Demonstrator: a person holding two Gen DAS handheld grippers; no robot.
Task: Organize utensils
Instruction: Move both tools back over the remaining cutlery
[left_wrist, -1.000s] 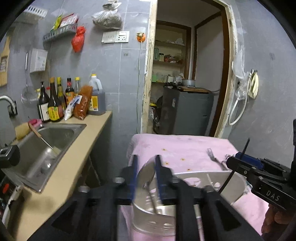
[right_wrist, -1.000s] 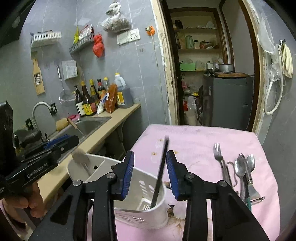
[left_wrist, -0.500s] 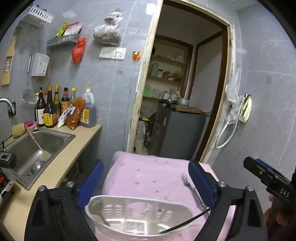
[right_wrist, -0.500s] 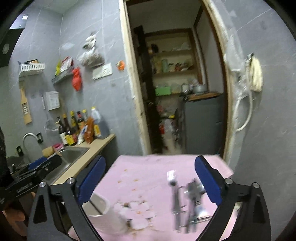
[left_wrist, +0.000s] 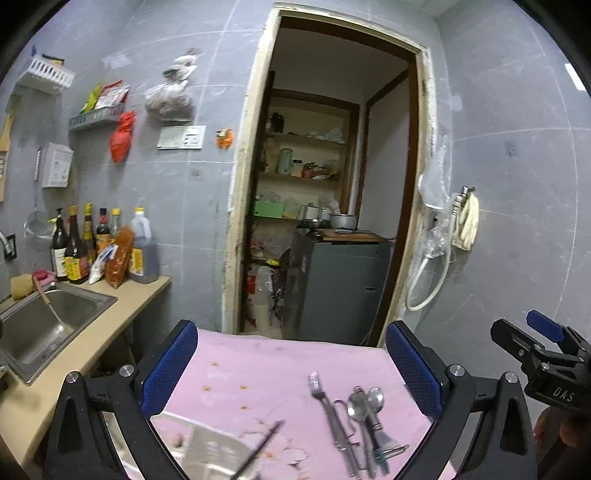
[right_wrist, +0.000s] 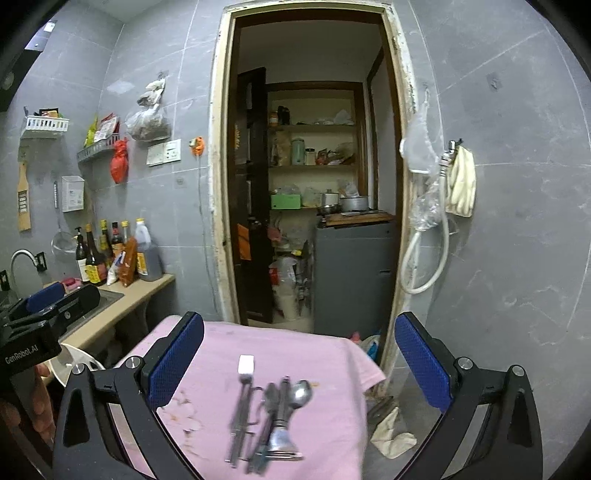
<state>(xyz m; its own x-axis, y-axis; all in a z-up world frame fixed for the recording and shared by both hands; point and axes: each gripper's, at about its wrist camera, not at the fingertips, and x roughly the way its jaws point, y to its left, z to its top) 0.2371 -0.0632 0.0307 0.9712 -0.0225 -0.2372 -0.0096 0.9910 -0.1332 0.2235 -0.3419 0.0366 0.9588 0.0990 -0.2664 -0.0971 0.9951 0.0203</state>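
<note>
A pink-clothed table (left_wrist: 258, 369) carries a white slotted utensil holder (left_wrist: 207, 454) at its near left, with a black chopstick (left_wrist: 258, 448) leaning out of it. A loose pile of metal fork and spoons (left_wrist: 354, 421) lies on the right; the right wrist view shows that pile (right_wrist: 269, 421) blurred. My left gripper (left_wrist: 291, 354) is above and behind the holder, its jaws opening wide with nothing between them. My right gripper (right_wrist: 299, 332) hangs over the pile, jaws also opening and empty. Each gripper shows in the other's view: the right gripper (left_wrist: 524, 330) and the left gripper (right_wrist: 62, 297).
A steel sink (left_wrist: 40, 325) and a beige counter (left_wrist: 122, 306) with several sauce bottles (left_wrist: 85, 251) run along the left. Behind the table a doorway opens onto a grey cabinet (left_wrist: 336, 288). A rag (right_wrist: 391, 432) lies on the floor to the right of the table.
Both grippers went from nearly shut, the right on the chopstick and the left on a metal utensil over the holder, to wide open. Both have drawn back and risen; the chopstick stays in the holder.
</note>
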